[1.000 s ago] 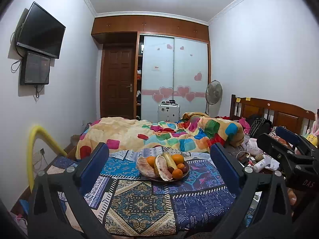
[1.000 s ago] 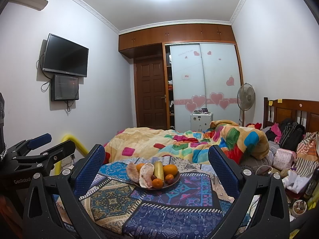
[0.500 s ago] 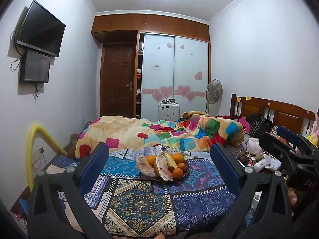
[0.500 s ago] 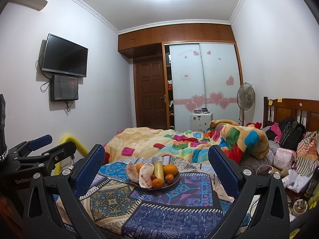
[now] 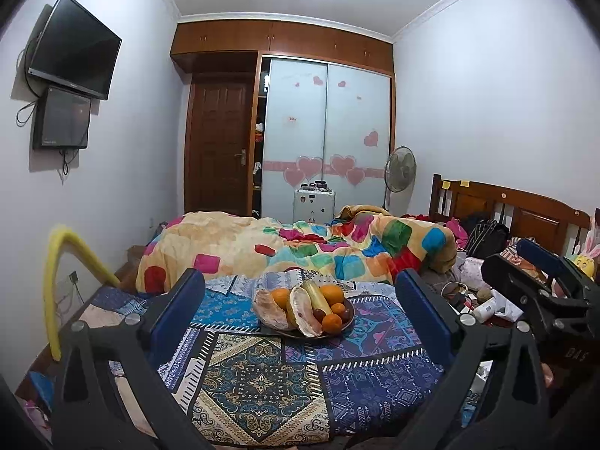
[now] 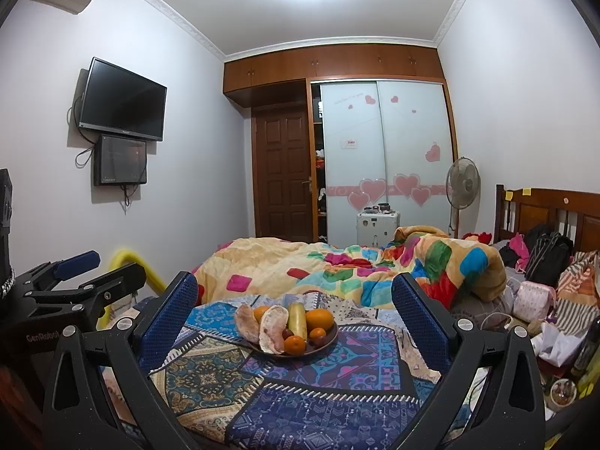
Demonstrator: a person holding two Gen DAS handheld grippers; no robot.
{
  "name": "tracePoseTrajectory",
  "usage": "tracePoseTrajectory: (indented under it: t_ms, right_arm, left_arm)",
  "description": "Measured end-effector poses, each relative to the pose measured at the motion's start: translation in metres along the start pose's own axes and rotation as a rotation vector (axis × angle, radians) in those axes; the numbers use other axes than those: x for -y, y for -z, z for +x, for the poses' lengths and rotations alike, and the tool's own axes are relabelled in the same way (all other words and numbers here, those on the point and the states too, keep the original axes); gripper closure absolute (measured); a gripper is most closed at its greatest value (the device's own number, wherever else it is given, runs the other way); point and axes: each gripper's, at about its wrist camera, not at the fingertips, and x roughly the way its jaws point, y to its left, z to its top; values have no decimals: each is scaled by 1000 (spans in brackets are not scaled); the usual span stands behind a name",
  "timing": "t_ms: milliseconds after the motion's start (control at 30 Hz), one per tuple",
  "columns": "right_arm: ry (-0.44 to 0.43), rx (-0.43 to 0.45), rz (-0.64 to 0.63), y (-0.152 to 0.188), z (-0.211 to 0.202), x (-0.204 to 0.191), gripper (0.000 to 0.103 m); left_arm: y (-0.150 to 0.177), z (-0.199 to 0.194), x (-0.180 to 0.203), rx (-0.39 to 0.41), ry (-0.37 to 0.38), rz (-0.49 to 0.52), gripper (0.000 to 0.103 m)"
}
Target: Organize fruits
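Here I hold both grippers level and short of the fruit, each with its blue-padded jaws spread wide and nothing between them. My left gripper [image 5: 300,300] frames the dark fruit plate [image 5: 347,320] from its own camera, and in the right wrist view it also shows at the left edge as a black frame with a blue pad. My right gripper [image 6: 294,305] frames the same plate [image 6: 330,337] from a little to the right, and in the left wrist view its black body juts in at the right edge.

The plate sits on a patchwork cloth [image 5: 262,382] of blue, navy and cream panels that covers the surface in front of me. On the plate, two pale pink pomelo pieces [image 5: 305,311] stand up at the near left, a yellow-green banana-shaped fruit [image 5: 317,296] lies lengthwise in the middle, and several oranges [image 5: 332,292] lie around it: one large at the back right, one behind the pomelo at the left, smaller ones at the front right. A small dark red fruit [image 5: 318,314], perhaps a grape, is tucked between them.

Beyond the cloth lies a bed with a rumpled quilt [image 5: 300,247] of coloured squares. A dark television [image 6: 122,99] hangs on the left wall with a smaller screen below it, and a wardrobe with sliding doors [image 6: 382,150] bearing pink hearts fills the far wall beside a brown door.
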Motion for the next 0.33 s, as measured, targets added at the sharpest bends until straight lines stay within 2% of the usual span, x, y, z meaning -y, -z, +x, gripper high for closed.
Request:
tracePoseTrajectory:
  t_ms: [333]
  right_arm:
    - [5, -8, -6, 2, 5, -2, 0]
  left_arm:
    - [2, 8, -2, -18, 4, -5, 0]
